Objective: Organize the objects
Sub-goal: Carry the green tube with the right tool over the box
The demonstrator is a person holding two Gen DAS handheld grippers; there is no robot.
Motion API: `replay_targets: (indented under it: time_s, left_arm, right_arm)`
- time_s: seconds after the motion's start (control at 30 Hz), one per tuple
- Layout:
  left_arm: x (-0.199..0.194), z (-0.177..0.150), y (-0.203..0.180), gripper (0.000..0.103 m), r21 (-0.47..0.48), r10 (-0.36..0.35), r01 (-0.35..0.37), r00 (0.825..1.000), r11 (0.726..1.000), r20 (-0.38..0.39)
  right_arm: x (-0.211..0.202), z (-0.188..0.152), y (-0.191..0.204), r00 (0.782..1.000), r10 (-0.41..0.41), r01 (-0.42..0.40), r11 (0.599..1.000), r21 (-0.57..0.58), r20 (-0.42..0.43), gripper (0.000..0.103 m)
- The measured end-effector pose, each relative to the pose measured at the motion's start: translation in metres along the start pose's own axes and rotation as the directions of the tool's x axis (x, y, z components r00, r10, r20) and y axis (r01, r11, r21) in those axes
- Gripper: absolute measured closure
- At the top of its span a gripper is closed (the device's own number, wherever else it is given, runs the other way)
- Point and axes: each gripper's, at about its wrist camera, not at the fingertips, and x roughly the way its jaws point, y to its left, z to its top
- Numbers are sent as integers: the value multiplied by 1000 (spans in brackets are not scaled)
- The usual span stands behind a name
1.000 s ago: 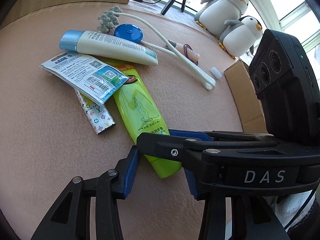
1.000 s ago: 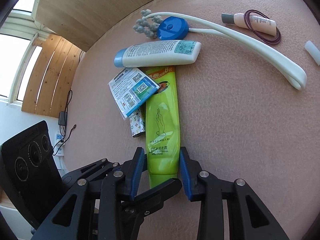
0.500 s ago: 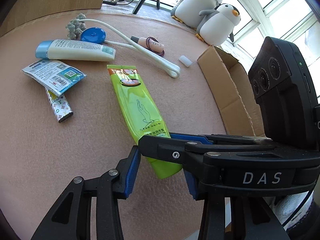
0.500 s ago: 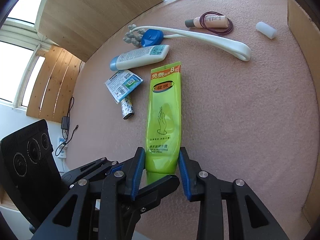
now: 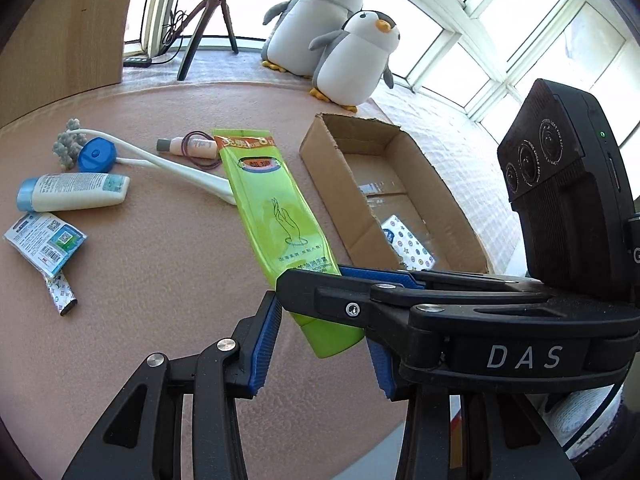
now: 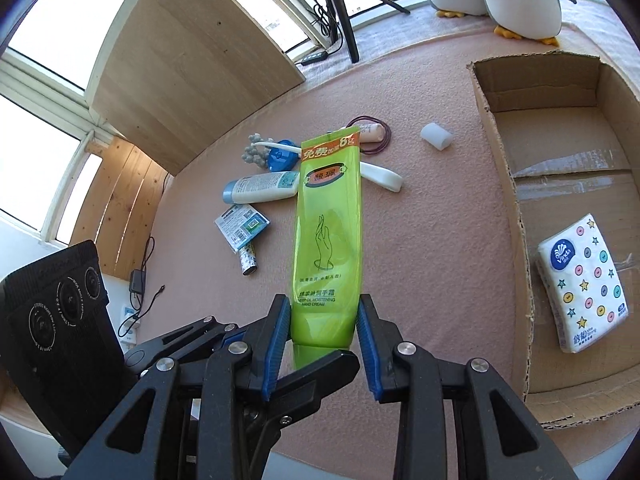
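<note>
Above the middle of the pink table [image 6: 440, 240], the right gripper [image 6: 322, 344] is gripping the green hand cream tube [image 6: 328, 232] by its cap end, jaws clamped on both sides of the tube, which is pointing away from the camera and appearing lifted clear of the surface. The left gripper [image 5: 320, 344] is sitting just below and beside it; its blue pads are standing apart, and whether they are touching the tube cannot be confirmed from this angle. Toward the table's right edge, an open cardboard box [image 6: 516, 216] is containing a tissue pack [image 6: 580, 284]. Near the far left side, a white tube [image 5: 72, 192], a barcode sachet [image 5: 44, 242], a small patterned tube [image 5: 60, 294], a white massager [image 5: 160, 162] and a blue disc [image 5: 97, 155] are lying close together. Two penguin plush toys [image 5: 336, 40] are sitting beyond the far edge.
</note>
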Motion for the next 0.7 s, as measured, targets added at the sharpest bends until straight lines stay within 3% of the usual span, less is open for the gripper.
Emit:
replay_targets:
  time_s: [0.47,0.7]
  left_arm:
    - [62,25,-95,58,131,-86,92,995,987,-49]
    - [81,31,-123,58,168,-108,118,992,979,-67]
  right_arm:
    - [-71,-10,-84,993,-73,60,990,128,97,72]
    - [-90,-13,-108,987,-101,81,984,159,121,72]
